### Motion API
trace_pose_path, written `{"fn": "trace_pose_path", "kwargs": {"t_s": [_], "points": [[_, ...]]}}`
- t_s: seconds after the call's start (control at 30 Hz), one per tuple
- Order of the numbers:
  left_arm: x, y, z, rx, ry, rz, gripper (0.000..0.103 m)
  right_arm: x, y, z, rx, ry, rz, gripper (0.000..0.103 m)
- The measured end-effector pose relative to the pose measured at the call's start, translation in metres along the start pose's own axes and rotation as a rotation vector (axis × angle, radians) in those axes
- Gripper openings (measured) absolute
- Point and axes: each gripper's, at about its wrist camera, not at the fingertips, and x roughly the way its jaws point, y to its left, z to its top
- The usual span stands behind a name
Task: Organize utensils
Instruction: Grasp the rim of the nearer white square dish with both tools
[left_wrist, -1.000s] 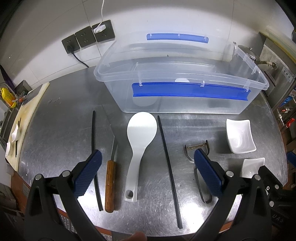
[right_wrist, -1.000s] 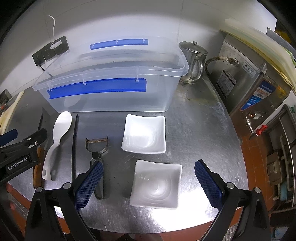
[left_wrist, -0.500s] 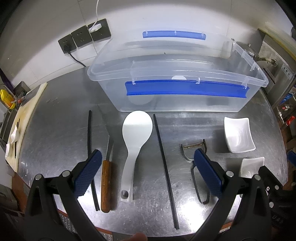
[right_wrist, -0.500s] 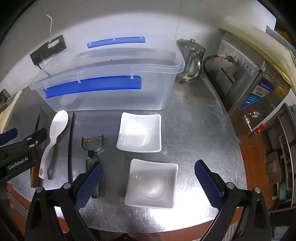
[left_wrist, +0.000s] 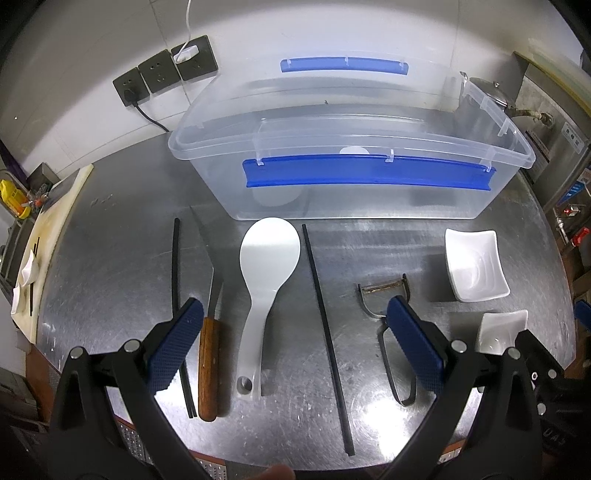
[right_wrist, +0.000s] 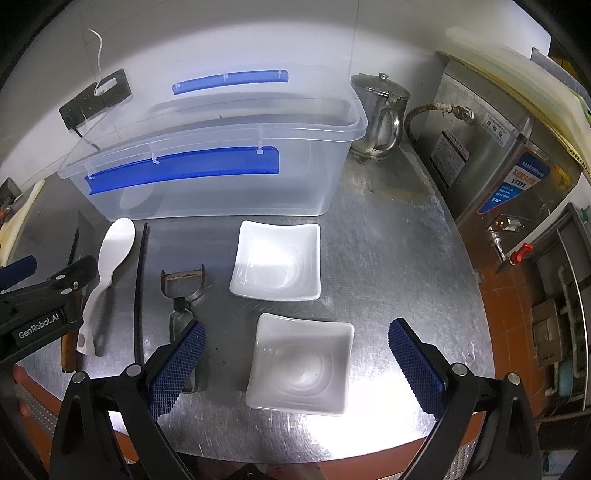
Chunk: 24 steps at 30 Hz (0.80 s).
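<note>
A: Both tools are empty. The left gripper (left_wrist: 293, 345) has its jaws wide apart above the front of the steel table (left_wrist: 110, 229), with the white rice paddle (left_wrist: 264, 280) lying between them. The right gripper (right_wrist: 295, 363) is just as wide, straddling the near white dish (right_wrist: 299, 369).

B: And everything else?

A: Laid out flat in a row in front of the clear bin (left_wrist: 351, 162), nothing inside it yet: a black chopstick (left_wrist: 178, 280), a wooden-handled knife (left_wrist: 207, 365), the paddle, a second chopstick (left_wrist: 325, 325), the peeler (left_wrist: 384, 295), then the far dish (right_wrist: 275, 260).

B: What worries you?

A: The thin pieces. A chopstick flat on polished steel probably slips or rolls from a pinch and may skid off the near edge. The knife sits just beside the left chopstick, so a sloppy close could catch both.

B: And the dishes?

A: Glazed and smooth; gripped by one rim they may tilt and drop.
</note>
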Motion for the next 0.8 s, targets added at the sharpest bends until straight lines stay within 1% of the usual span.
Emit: {"fn": "trace_pose_path", "kwargs": {"t_s": [0.3, 0.4, 0.43, 0.5, 0.53, 0.57, 0.6, 0.63, 0.73, 0.77, 0.8], "points": [[-0.002, -0.008, -0.001, 0.009, -0.001, -0.011, 0.096, -0.001, -0.003, -0.001, 0.005, -0.001, 0.0, 0.098], [-0.004, -0.011, 0.0, 0.014, -0.005, -0.047, 0.096, -0.002, -0.008, -0.001, 0.004, -0.005, 0.033, 0.098], [-0.005, -0.012, 0.0, 0.015, -0.01, -0.07, 0.096, -0.003, -0.013, 0.0, 0.01, -0.016, 0.067, 0.098], [-0.008, -0.015, 0.0, 0.023, -0.022, -0.145, 0.096, -0.006, -0.033, 0.003, 0.048, -0.033, 0.185, 0.098], [-0.008, -0.017, 0.0, 0.025, -0.018, -0.206, 0.096, -0.005, -0.041, 0.004, 0.067, -0.025, 0.216, 0.098], [-0.007, -0.018, -0.001, 0.024, -0.009, -0.254, 0.096, -0.001, -0.055, 0.003, 0.094, 0.0, 0.257, 0.098], [-0.006, -0.021, -0.001, 0.02, 0.001, -0.296, 0.096, 0.001, -0.063, 0.001, 0.106, 0.011, 0.279, 0.098], [-0.004, -0.024, -0.002, 0.022, 0.01, -0.333, 0.096, 0.003, -0.071, -0.001, 0.117, 0.015, 0.289, 0.098], [0.003, -0.038, -0.007, 0.038, 0.041, -0.443, 0.096, 0.013, -0.088, -0.011, 0.141, 0.052, 0.26, 0.098], [0.008, -0.045, -0.009, 0.043, 0.071, -0.502, 0.096, 0.019, -0.091, -0.016, 0.154, 0.09, 0.262, 0.098], [0.012, -0.05, -0.011, 0.043, 0.092, -0.525, 0.096, 0.024, -0.093, -0.02, 0.164, 0.115, 0.277, 0.098]]}}
